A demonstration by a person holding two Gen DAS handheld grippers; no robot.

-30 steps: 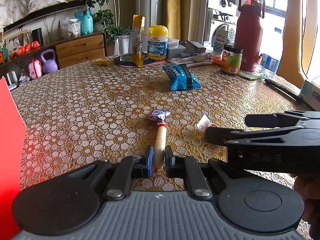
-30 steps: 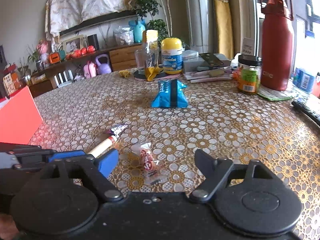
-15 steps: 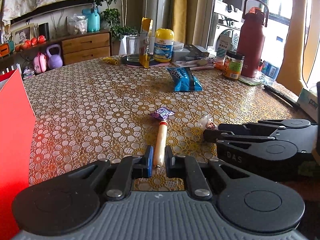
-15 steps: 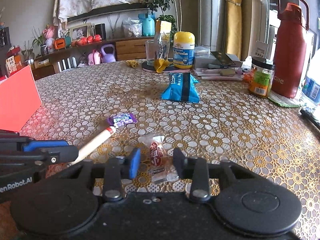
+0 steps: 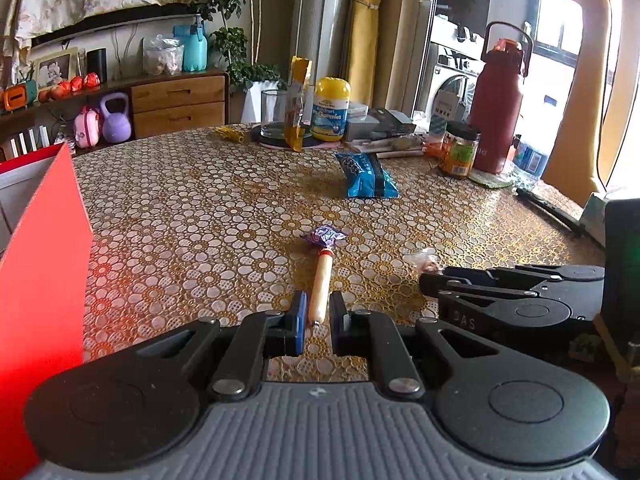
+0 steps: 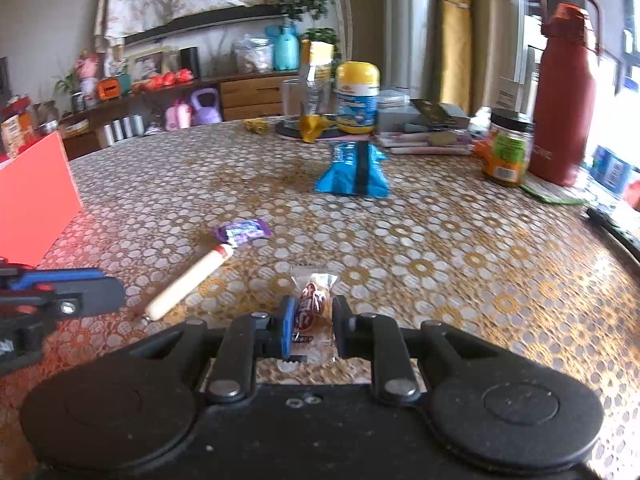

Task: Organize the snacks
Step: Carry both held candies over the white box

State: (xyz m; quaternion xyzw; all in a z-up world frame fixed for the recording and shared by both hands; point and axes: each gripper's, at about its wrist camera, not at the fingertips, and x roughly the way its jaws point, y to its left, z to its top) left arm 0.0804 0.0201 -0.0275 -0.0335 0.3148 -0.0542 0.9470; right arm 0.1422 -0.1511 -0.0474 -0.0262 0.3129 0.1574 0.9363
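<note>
sausage stick (image 5: 321,285): pinched at its near end between the left gripper's pads, far end pointing straight ahead
left gripper (image 5: 318,319): pressed tight on the sausage stick
purple candy wrapper (image 5: 324,235): on the table just past the sausage's far tip
clear-wrapped snack (image 6: 313,307): between the right gripper's pads, red-brown piece inside
right gripper (image 6: 311,331): jaws have just been closing, now pinching the clear-wrapped snack
blue snack bag (image 6: 353,169): well ahead of both grippers, mid-table
red box (image 5: 38,264): close on the left gripper's left side
table (image 6: 460,248): gold floral cloth under everything
gummies jar (image 6: 357,97): far edge, beyond the blue bag
red bottle (image 6: 566,92): far right
</note>
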